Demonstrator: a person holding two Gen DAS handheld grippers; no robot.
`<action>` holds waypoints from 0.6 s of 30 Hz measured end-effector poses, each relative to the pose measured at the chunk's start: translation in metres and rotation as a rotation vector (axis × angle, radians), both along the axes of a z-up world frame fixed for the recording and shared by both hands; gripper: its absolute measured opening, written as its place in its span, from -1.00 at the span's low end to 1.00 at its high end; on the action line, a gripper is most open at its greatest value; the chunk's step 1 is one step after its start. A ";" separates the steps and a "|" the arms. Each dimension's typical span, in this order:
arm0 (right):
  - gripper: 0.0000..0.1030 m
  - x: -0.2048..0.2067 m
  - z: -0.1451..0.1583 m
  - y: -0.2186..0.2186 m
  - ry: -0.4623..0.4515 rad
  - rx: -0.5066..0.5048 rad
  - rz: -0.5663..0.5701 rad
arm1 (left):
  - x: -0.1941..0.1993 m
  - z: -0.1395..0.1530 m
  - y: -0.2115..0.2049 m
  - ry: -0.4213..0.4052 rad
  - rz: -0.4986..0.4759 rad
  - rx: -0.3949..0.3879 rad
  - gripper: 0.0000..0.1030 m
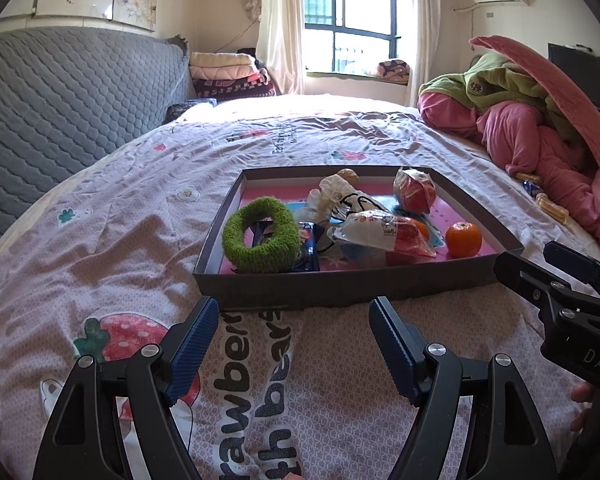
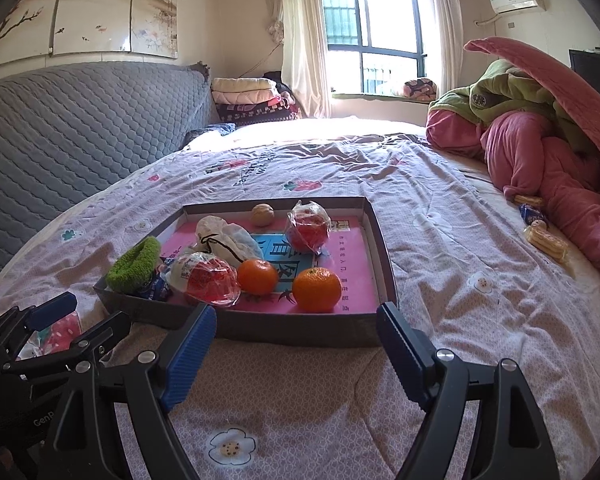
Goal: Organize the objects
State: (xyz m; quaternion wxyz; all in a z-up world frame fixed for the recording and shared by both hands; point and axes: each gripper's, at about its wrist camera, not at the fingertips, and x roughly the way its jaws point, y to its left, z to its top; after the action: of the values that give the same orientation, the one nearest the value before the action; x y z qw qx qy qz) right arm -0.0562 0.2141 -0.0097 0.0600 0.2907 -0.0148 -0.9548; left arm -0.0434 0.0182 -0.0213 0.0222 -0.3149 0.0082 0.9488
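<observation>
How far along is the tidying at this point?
Done: the tray already holds two oranges, a green ring and wrapped items. In hand: nothing; left gripper and right gripper are open, empty. Left: snack packets lie on the bed beside the pink bedding.

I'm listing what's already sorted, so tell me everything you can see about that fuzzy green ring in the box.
The fuzzy green ring is a thick loop of bright green, terry-like plush with an open middle. It stands propped on edge, tilted, in the near left corner of the shallow grey box, against its walls. A dark blue snack packet lies under and beside it, showing through the hole. Neither hand-held gripper touches it.
</observation>
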 end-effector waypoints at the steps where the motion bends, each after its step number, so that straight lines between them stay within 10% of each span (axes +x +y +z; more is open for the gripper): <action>1: 0.58 0.001 -0.002 0.000 -0.005 0.000 0.003 | 0.000 -0.002 0.000 -0.014 -0.006 -0.004 0.53; 18: 0.59 0.026 -0.018 -0.013 -0.032 0.033 0.073 | 0.008 -0.020 -0.013 -0.103 0.017 0.065 0.53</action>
State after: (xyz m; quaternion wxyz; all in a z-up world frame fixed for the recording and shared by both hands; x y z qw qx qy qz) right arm -0.0299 0.2013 -0.0274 0.0899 0.3074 0.0108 -0.9473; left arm -0.0350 0.0055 -0.0414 0.0245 -0.3627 -0.0264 0.9312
